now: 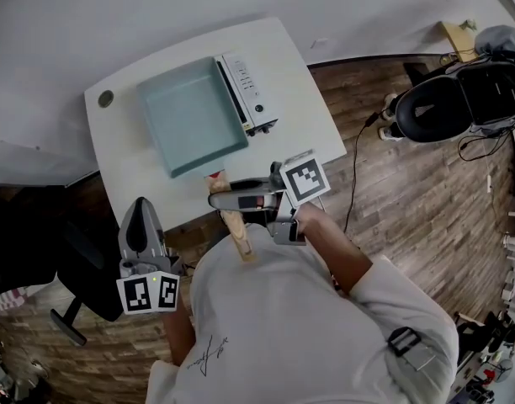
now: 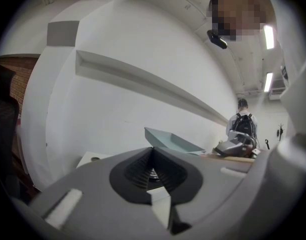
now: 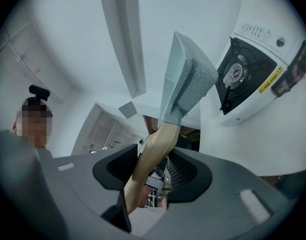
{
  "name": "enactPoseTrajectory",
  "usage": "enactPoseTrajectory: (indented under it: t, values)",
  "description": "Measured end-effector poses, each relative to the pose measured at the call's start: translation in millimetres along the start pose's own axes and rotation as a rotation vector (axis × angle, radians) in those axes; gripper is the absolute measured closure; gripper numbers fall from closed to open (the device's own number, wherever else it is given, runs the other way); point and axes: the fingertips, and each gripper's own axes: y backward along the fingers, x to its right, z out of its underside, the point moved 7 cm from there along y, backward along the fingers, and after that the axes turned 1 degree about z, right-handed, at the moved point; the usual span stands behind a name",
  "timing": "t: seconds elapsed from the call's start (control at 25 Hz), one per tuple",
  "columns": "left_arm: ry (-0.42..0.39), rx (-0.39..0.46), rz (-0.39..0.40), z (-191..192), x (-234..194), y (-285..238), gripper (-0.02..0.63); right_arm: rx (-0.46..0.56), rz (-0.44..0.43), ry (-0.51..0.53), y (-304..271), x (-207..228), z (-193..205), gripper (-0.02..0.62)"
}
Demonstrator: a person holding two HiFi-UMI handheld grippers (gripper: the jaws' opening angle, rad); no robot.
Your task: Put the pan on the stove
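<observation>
Fingers of the right gripper are closed on the wooden handle of the teal square pan, gripped partway along. At upper centre of the head view the pan is seen over the left part of the white gas stove. Its underside shows in the right gripper view, so it is judged to be held up, not yet set down. The burner is seen uncovered at upper right there. The left gripper, fingers shut on nothing, is held at lower left of the head view, beyond the white tabletop. With all the weight beyond the grip, the pan could sag or twist. Its rim could be caught on the stove's edge, or the pan landed off-centre and tipped.
</observation>
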Motion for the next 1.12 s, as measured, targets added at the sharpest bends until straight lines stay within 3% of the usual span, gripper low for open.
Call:
enactPoseTrajectory:
  t: [1.12]
  values:
    - [0.011, -0.069, -0.033, 6.5, 3.5, -33.0, 0.603, -0.012, 0.017, -0.044, 6.0, 65.2, -31.8, 0.42]
